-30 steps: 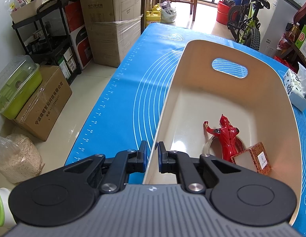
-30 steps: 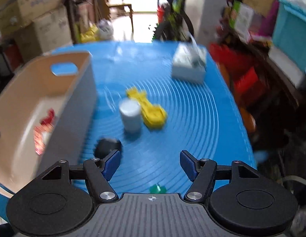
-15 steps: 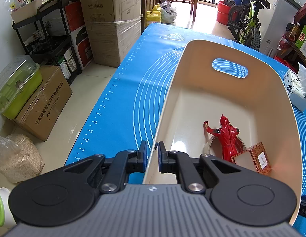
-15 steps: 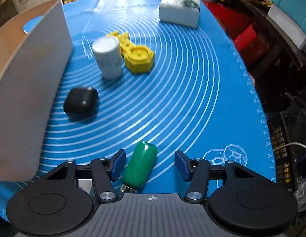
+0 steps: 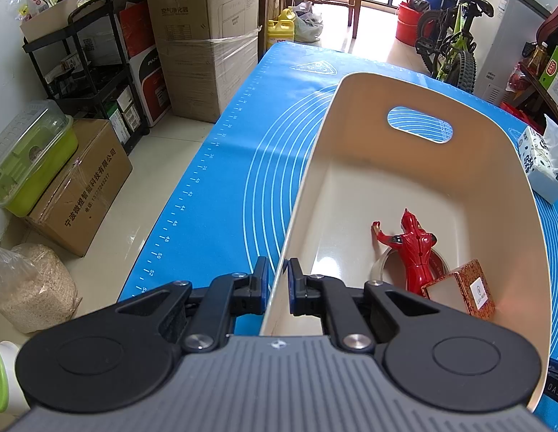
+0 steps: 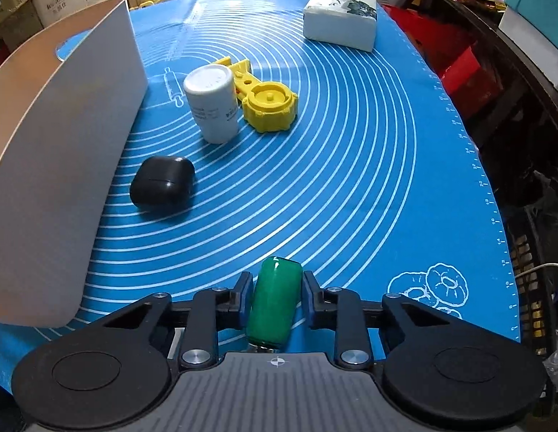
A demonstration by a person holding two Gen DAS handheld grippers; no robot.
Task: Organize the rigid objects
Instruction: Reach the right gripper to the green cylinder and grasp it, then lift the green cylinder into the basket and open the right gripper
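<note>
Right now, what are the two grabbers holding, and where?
Left gripper pinches the cream bin by its near rim. Right gripper squeezes the green cylinder across its sides.

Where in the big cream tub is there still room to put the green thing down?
The cream tub has bare floor at its far end, between the handle hole and the red figure. The near right corner is crowded: the figure, a tape roll and a patterned box sit together. The right gripper holds the green cylinder.

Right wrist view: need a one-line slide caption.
Right hand-held gripper closed on a green cylinder lying on the blue mat, beside the cream bin.
</note>
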